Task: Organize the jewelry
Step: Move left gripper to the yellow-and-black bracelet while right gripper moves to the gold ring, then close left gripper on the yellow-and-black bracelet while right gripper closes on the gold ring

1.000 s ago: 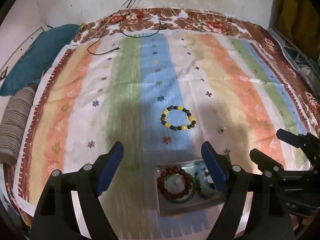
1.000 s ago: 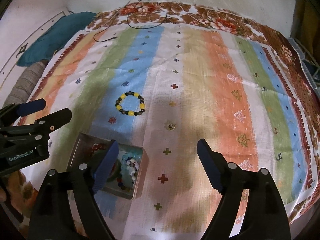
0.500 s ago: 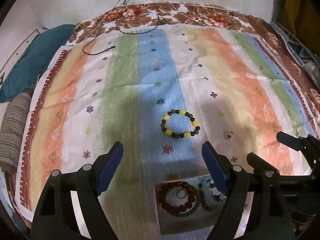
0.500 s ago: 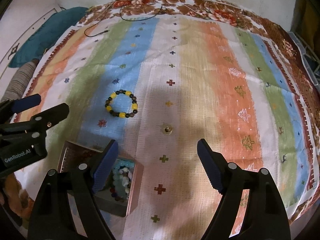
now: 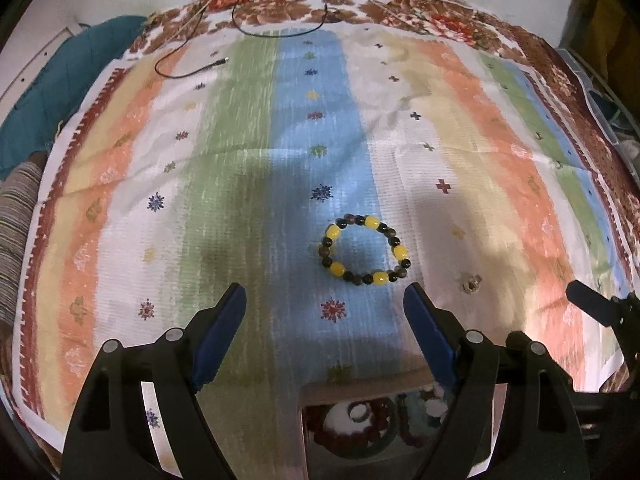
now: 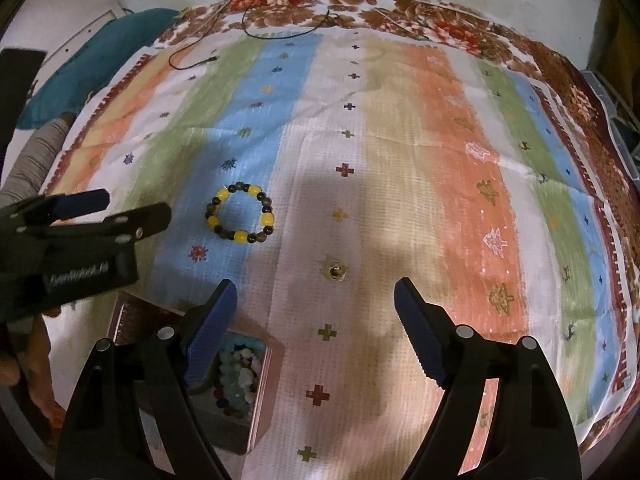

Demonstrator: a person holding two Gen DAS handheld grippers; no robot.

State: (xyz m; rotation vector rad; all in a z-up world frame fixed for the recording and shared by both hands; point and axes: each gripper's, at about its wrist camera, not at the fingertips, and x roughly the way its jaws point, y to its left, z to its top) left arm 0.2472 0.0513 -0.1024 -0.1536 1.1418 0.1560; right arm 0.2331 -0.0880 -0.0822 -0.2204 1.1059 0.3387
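A bracelet of yellow and dark beads lies flat on the blue stripe of the striped cloth. My left gripper hovers open just short of it, nothing between its fingers. A small gold ring rests on the white stripe to the bracelet's right. My right gripper is open above the cloth just short of that ring. A jewelry box with red beads, a green bangle and pale beads sits near the cloth's front edge, partly hidden by the fingers.
The striped cloth covers a bed with a floral border at the far side. A black cable lies at the far left. A teal pillow and a striped roll sit off the left edge.
Both grippers have moved forward over the cloth and lower. The bracelet and ring now look nearer and larger, and the box has slid toward the bottom of both views.
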